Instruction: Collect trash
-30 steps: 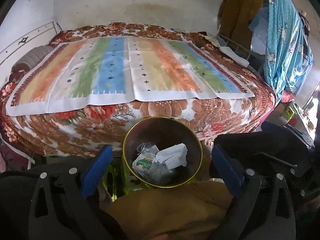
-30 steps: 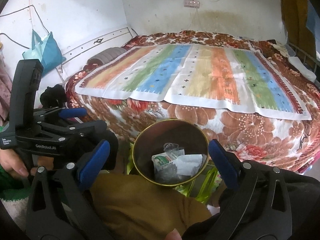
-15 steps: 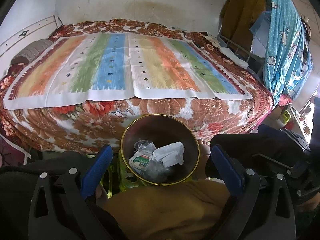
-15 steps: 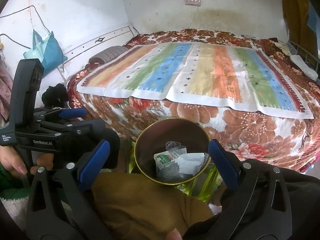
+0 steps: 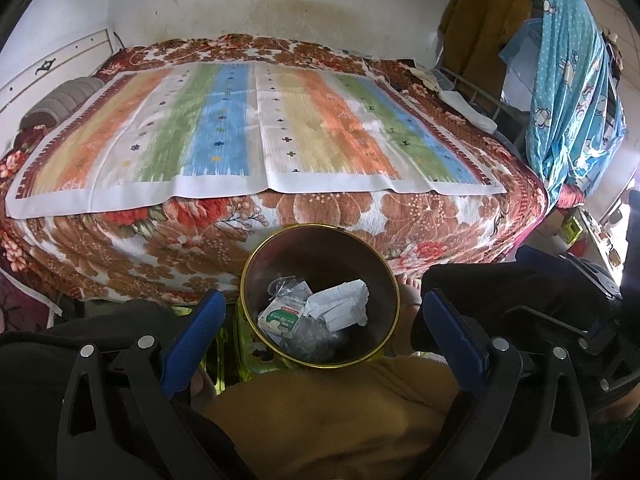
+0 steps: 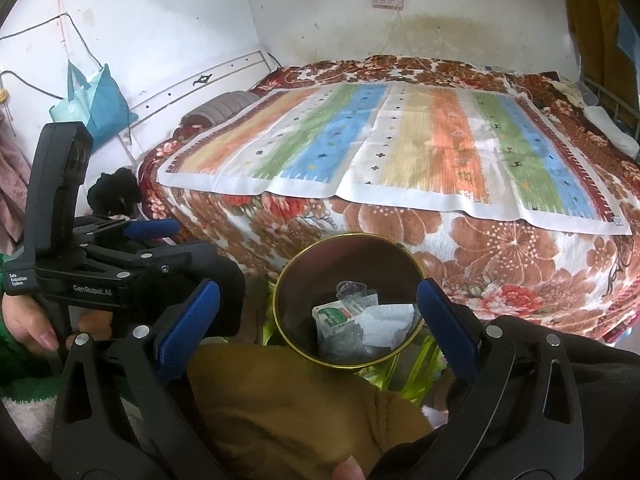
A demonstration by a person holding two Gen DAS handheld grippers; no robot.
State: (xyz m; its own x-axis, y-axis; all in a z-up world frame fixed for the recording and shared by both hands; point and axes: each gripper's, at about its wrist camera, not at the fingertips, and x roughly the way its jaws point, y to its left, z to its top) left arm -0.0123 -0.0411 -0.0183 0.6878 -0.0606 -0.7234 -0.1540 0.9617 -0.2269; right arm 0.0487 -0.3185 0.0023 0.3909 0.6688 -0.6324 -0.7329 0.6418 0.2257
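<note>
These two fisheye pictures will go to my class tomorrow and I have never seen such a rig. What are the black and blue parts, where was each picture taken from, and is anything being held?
No robot here: a person holds a hand-operated claw in each hand, with a camera on each looking forward along its two blue-padded fingers. One picture comes from the left claw, the other from the right claw. In the right view you also see the left claw from the side, gripped by a hand. Both claws are open and hold nothing. Between their fingers, below, stands a gold-rimmed bin with trash inside: a green and white carton, crumpled paper and clear plastic. Behind it is a bed with a floral blanket and a striped cloth spread over it.
</note>
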